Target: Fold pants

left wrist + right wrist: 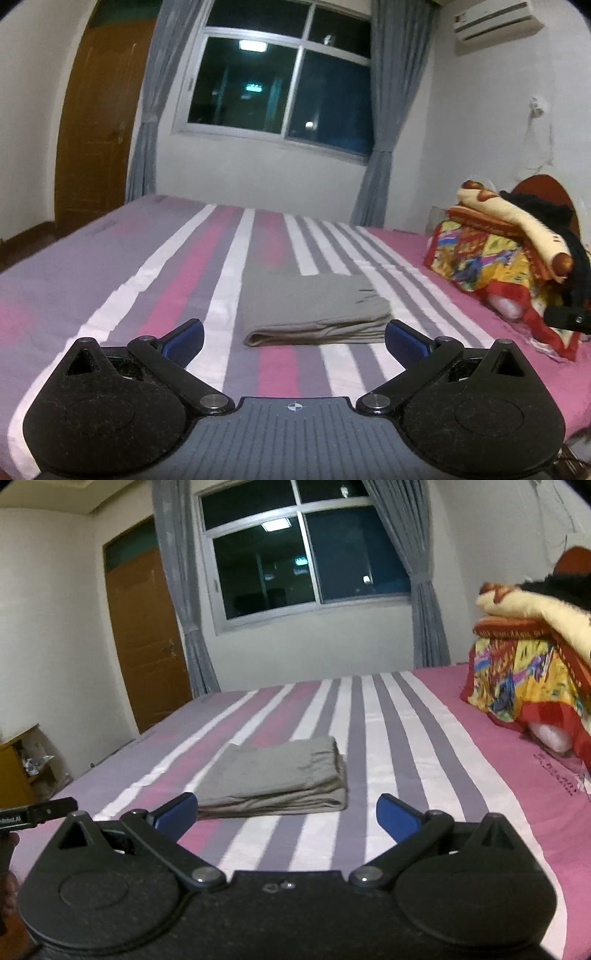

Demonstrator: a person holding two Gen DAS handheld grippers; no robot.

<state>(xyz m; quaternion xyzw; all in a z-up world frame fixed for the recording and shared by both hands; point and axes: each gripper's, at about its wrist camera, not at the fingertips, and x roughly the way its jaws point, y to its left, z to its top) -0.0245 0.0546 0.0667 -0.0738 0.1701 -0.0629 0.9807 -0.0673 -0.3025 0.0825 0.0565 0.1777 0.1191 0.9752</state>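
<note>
Left gripper and right gripper both hover spread wide, holding nothing, just short of the folded grey pants lying on the striped bed. Piled blankets sit right; window, curtains and door beyond.

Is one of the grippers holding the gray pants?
No, the gray pants lie folded on the striped bed, and the right gripper is open and empty in front of them.

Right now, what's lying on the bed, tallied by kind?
Folded grey pants: 1
Pile of colourful blankets with something black on top, near the headboard: 1
Total: 2 on the striped bed. Both grippers, left gripper and right gripper, hang open, holding nothing.
</note>
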